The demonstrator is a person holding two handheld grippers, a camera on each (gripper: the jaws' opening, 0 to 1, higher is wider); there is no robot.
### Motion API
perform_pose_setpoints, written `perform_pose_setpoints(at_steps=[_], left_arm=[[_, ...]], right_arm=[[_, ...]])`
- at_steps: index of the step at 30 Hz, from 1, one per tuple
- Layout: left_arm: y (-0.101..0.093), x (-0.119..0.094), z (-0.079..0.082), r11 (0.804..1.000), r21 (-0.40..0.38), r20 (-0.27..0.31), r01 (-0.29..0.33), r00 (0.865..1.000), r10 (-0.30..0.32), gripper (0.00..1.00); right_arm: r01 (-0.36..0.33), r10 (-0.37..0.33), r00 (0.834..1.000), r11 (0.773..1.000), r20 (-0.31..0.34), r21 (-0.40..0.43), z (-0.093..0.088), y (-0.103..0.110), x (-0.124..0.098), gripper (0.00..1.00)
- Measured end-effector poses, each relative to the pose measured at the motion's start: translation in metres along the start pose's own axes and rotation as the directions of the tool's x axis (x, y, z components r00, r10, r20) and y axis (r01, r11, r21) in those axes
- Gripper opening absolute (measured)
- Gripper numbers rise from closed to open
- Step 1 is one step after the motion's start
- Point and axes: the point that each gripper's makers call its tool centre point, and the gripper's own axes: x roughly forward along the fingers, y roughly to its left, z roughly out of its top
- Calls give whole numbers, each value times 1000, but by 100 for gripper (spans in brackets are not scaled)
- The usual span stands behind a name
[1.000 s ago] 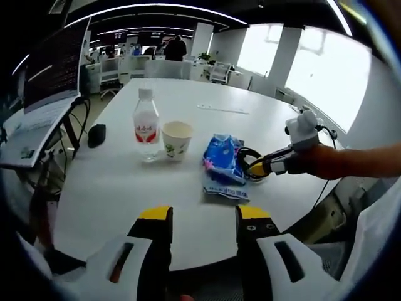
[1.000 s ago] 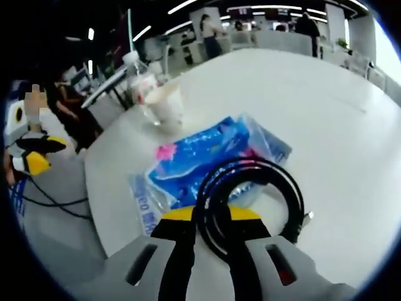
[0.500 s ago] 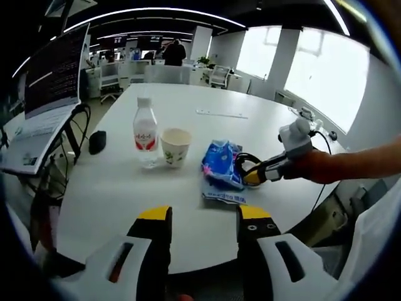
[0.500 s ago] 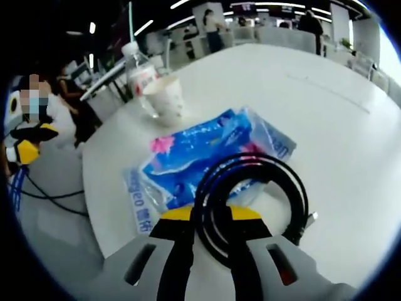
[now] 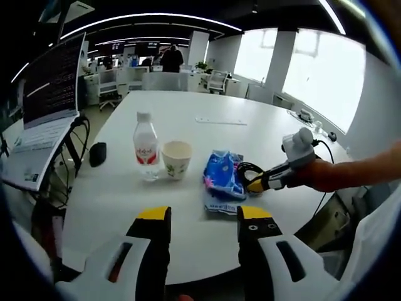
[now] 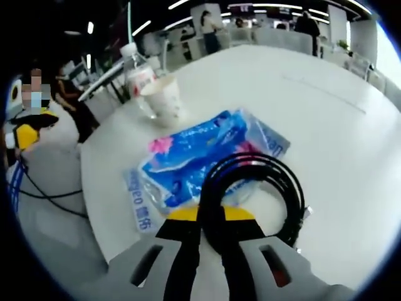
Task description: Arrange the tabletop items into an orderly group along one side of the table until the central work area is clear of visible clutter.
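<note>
Nearest first, my right gripper: jaws closed to a thin gap, pinching the strands of a black cable coiled in a loop. The loop lies partly over the blue packet, so I judge this as the cable step, either about to lift it or just setting it down; I cannot tell which.

Left gripper: jaws parted at a middling width, holding nothing, hovering off the near edge of the table.

Items, from my left gripper view, near to far:
- Packet, flat, near the table's front, cable touching its right side, right gripper at the coil.
- Cup, upright, just left of the packet.
- Bottle, upright, just beside the cup.
- Mouse, dark, near the left edge, well apart.

Bottle, cup and packet already form a rough row. Next move, as I judge it: carry the cable clear of the packet and lay it at the row's end, keeping the coil from springing open.
</note>
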Motion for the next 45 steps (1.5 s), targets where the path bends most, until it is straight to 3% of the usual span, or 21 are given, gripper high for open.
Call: perform_pose_setpoints(at_steps=[4,18,33,45], left_arm=[[0,1,3,1000,-3,7,1,1000,-1,41],[-10,5,-1,1000,-2,-3,24,1000,-24,41],[-16,7,-7,999,-24,-10,38,999,-38,40],[-22,9,-11,998,-38,-14,49,999,-50,40]], right_arm=[[-15,13,999,999,44,43,4,0,-11,6],[13,-26,994,992,109,122,-3,-16,-42,6],[67,-94,989,973,114,220,-30,-34,-80,6],[50,-74,994,958,76,282,-52,-31,-75,7]])
